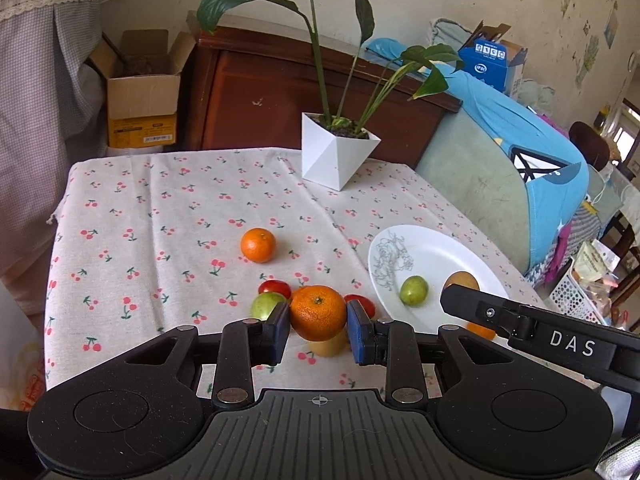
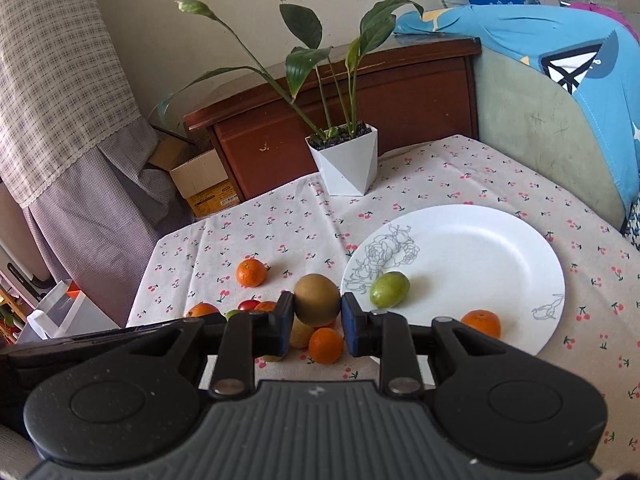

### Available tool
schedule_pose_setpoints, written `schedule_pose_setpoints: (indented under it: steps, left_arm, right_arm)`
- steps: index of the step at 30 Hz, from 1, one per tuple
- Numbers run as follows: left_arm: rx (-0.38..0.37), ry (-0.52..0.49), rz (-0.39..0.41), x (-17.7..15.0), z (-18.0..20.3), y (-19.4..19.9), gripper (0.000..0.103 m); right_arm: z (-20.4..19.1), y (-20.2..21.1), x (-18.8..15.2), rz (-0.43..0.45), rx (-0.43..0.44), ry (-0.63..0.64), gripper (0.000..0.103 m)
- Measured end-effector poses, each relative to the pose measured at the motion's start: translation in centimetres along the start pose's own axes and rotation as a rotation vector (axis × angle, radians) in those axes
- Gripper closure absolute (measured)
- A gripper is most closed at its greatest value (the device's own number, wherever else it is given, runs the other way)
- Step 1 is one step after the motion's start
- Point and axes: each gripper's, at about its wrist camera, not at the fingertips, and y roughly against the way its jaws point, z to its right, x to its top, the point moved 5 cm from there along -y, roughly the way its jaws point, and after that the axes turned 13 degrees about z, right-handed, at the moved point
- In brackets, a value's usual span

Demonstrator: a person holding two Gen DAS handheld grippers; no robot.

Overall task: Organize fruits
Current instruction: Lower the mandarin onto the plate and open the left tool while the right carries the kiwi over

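My left gripper [image 1: 318,320] is shut on an orange tangerine [image 1: 317,313] and holds it above the cherry-print tablecloth. Under and around it lie a green fruit [image 1: 265,305], red tomatoes [image 1: 275,288] and a yellow fruit [image 1: 329,346]. My right gripper [image 2: 316,312] is shut on a brown kiwi [image 2: 317,299], left of the white plate [image 2: 480,248]. The plate holds a green fruit [image 2: 389,289] and a tangerine [image 2: 481,322]. Another tangerine [image 2: 325,345] lies below the kiwi. A lone tangerine [image 1: 258,245] sits further back on the cloth.
A white angular pot [image 1: 335,157] with a leafy plant stands at the table's far edge. A wooden headboard [image 1: 256,92] and cardboard box [image 1: 140,92] are behind the table. A blue-covered cushion [image 1: 520,148] is at the right.
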Motion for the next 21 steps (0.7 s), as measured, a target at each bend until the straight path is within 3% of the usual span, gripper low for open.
schedule_pose_setpoints:
  steps: [10,21]
  left_arm:
    - [-0.106,-0.033,-0.054,-0.4,4.4,-3.0,0.075]
    - [-0.174,-0.091,-0.103,-1.8,8.3,-6.7,0.075]
  right_arm:
    - [6.5,-0.7,2.8,0.012,-0.105,-0.131,0.078]
    - [10.3,-2.5,2.1,-0.042,-0.168,-0.245,0.078]
